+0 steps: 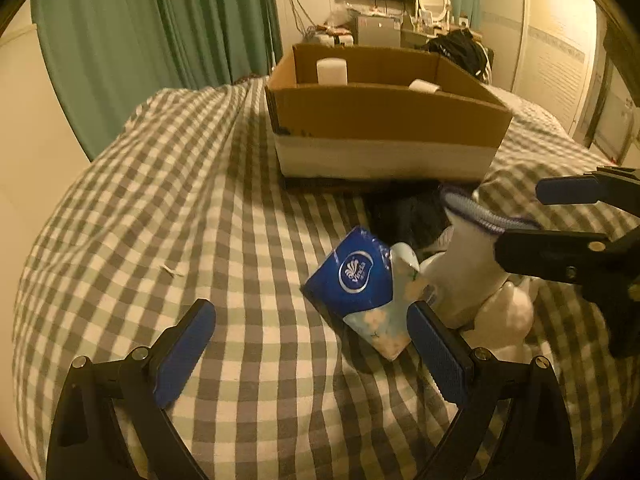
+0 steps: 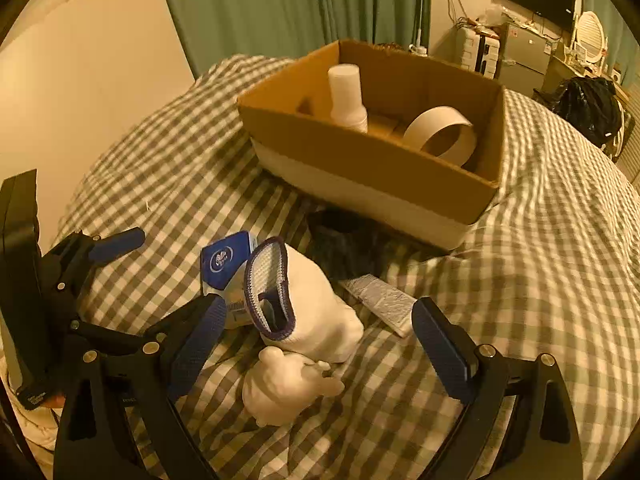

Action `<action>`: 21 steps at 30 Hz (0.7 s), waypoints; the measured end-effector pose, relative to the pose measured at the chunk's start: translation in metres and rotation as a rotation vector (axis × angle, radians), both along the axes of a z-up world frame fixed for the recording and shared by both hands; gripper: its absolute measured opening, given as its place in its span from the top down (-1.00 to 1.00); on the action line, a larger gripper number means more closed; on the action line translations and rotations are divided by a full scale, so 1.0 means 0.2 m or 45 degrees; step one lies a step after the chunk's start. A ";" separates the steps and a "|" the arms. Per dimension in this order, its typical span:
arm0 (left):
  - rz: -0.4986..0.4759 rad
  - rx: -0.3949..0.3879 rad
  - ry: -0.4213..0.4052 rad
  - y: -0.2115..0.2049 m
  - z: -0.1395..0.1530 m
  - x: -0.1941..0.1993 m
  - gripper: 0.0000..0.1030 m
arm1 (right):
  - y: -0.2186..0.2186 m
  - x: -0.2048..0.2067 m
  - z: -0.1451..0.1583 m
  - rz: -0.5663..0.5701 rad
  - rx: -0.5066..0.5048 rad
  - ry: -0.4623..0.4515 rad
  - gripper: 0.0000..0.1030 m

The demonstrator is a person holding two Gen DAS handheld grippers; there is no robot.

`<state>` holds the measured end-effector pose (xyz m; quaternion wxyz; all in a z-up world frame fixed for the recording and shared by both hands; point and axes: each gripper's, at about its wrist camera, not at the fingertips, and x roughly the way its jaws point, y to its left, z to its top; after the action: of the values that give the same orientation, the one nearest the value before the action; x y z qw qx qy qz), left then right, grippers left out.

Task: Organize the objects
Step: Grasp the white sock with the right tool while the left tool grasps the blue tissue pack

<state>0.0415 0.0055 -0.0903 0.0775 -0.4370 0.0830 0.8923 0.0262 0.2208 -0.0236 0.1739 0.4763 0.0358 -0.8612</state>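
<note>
Two pairs of tongs hang wide open over a checked bedspread, neither holding anything: the left gripper straddles bare cloth just beside a tissue pack, and the right gripper stands around a white sock. The step in hand looks like choosing the next loose thing to carry to the cardboard box, which sits nearer the far edge of the bed and already holds a white bottle and a tape ring. The sock is soft knit with a purple-trimmed cuff that gapes upward, so the next move probably calls for lowering and pinching the bunched cloth firmly, since it will sag and could slip. Touching the sock's near side lies a lumpy white soft toy. The tissue pack is glossy blue film, tilted on one corner. A dark knit garment lies against the box's near wall, and a flat silvery sachet rests beside it.
</note>
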 end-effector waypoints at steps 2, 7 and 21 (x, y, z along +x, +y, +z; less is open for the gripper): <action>-0.008 0.010 -0.025 0.00 -0.02 -0.01 -0.92 | -0.02 -0.02 -0.02 0.004 0.005 -0.018 -0.66; -0.055 0.033 -0.038 0.03 -0.02 0.00 -0.92 | -0.05 -0.04 -0.09 0.045 0.012 -0.077 -0.17; -0.154 0.000 -0.123 0.13 -0.12 -0.13 -0.92 | 0.04 -0.06 -0.05 -0.027 -0.016 -0.037 0.44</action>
<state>0.0157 0.0318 -0.1148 0.1354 -0.4738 0.1056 0.8637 0.0146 0.2282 -0.0329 0.1683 0.4882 0.0229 -0.8561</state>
